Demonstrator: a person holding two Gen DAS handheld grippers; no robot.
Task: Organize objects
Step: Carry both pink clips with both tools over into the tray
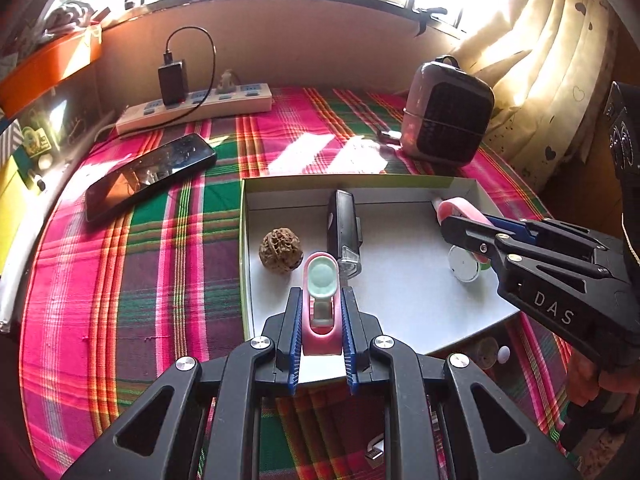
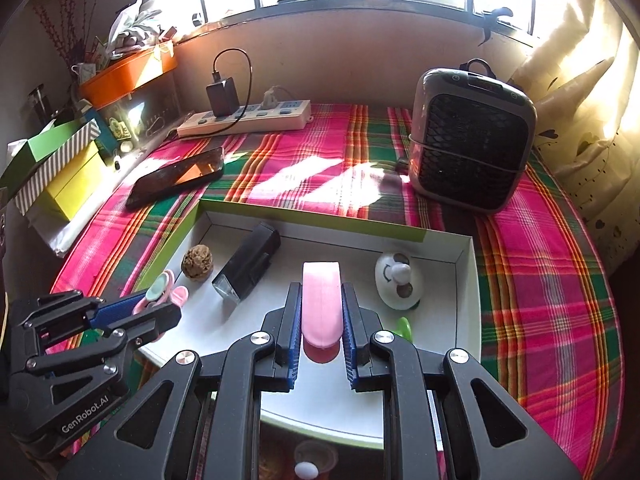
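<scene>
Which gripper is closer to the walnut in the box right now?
Left. The left gripper, shut on a pink item, is just beside the walnut. The right gripper is farther off, beyond the black flashlight.

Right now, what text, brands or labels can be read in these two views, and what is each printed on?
"DAS": right gripper body, seen from the left wrist.
"GenRobot.AI": left gripper body, seen from the right wrist.
Sticker by the yellow box: too small to read.

A pink, green and orange plaid cloth (image 2: 540, 280) carries a white-lined, green-edged box (image 2: 468, 280), a black phone (image 1: 148, 176) and a grey heater (image 2: 472, 136).
</scene>
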